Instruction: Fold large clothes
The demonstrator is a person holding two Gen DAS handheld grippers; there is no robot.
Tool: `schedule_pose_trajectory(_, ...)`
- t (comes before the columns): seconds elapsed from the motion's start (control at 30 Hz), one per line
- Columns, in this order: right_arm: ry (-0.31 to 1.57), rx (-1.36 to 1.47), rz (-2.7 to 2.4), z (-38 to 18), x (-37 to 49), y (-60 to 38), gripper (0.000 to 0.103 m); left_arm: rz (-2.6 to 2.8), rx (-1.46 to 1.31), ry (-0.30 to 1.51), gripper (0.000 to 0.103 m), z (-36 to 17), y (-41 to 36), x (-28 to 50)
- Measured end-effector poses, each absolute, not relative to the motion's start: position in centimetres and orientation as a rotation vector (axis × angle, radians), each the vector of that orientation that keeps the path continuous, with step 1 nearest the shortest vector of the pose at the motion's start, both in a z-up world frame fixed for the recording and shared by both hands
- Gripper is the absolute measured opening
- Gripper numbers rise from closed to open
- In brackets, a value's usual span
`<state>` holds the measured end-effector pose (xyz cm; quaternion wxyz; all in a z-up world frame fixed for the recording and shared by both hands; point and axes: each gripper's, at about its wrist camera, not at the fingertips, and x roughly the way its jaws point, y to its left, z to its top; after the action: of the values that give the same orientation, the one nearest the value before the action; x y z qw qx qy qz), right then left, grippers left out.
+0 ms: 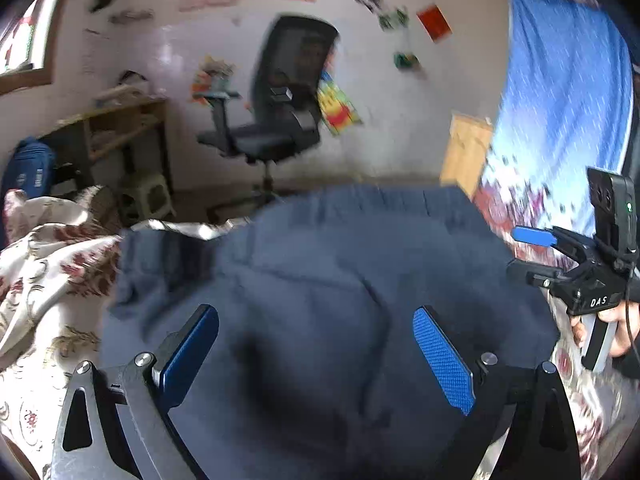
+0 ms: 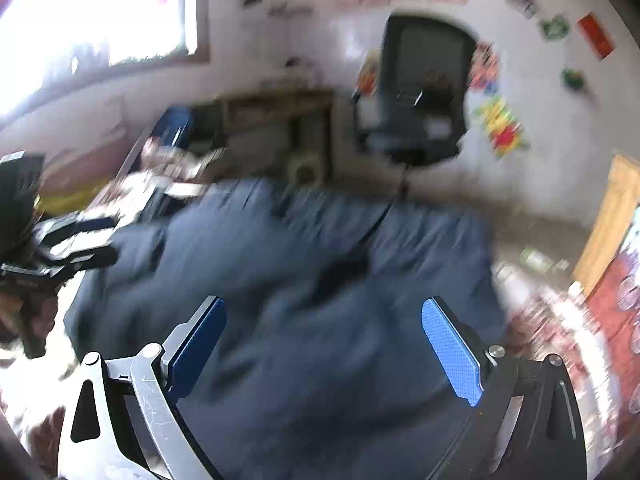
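Observation:
A large dark navy garment (image 1: 320,264) lies spread and rumpled on a bed with a floral sheet (image 1: 52,264). My left gripper (image 1: 316,312) hovers over the near part of it, jaws wide apart, and nothing sits between the blue pads (image 1: 444,360). In the right wrist view the same garment (image 2: 300,264) fills the middle. My right gripper (image 2: 324,304) is open above it, empty as well. Each gripper shows in the other's view: the right one (image 1: 520,252) at the garment's right edge, held by a hand (image 1: 616,320), and the left one (image 2: 100,240) at its left edge.
A black office chair (image 1: 280,120) stands by the far wall beyond the bed. A wooden shelf (image 1: 120,128), a blue bag (image 1: 28,172) and a small stool (image 1: 148,200) are at the back left. A blue patterned cloth (image 1: 560,100) hangs at the right, with a wooden board (image 1: 464,152) beside it.

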<state>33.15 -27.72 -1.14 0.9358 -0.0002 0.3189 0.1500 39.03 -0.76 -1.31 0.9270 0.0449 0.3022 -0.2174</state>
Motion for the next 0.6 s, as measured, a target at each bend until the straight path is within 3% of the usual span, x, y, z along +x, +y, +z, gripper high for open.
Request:
schedule_pose_trajectory(0.2,0.728,0.02,0.319,-4.8,35.5,-27.2,0.099,-0.38,0.157,0.671,0.103,-3.6,-2.2,41.1)
schedule_pose_trajectory(0.6,0.768,-0.012,0.236,-5.5,43.2,-26.8,0.1,-0.226,0.139,0.753,0.103,-4.6,-3.0,47.5)
